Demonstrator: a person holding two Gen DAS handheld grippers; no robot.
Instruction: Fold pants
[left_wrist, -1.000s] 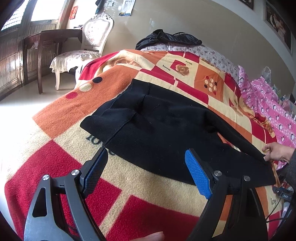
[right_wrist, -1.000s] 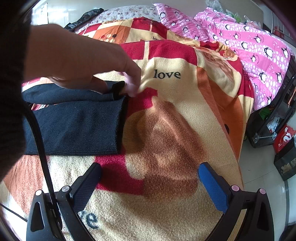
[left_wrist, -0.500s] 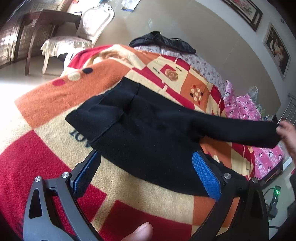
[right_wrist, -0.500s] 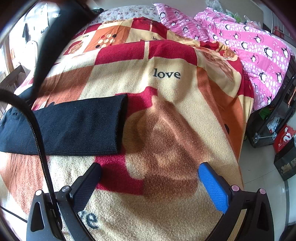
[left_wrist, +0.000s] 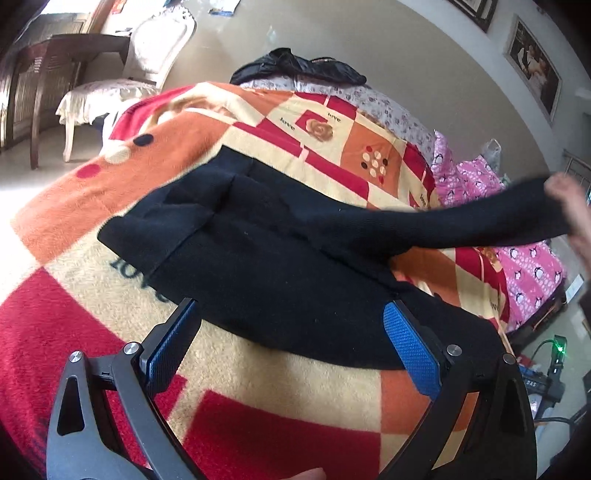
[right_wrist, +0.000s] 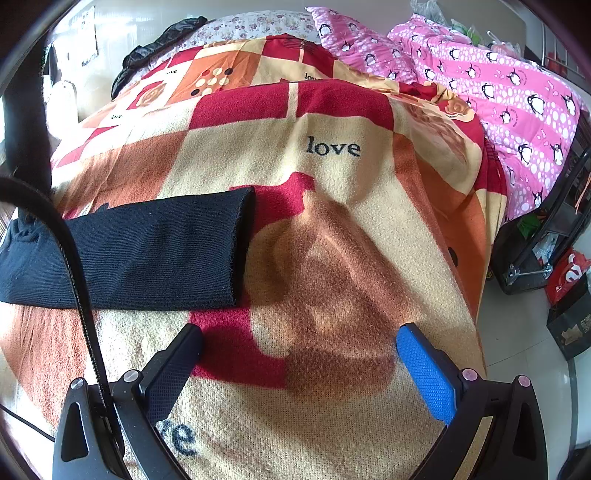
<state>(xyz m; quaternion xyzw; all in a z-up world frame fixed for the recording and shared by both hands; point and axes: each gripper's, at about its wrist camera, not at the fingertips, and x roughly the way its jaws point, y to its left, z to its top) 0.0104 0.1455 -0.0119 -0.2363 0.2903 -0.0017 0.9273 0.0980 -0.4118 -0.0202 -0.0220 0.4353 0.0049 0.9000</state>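
left wrist view: one black pants, one bare hand lifting leg; two hand-held grippers, both spread, empty.

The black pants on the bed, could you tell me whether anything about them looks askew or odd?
Yes. One leg of the black pants is lifted off the blanket by a bare hand at the right, not by a gripper, while the other leg lies flat. The left gripper and right gripper both hang open, holding nothing.
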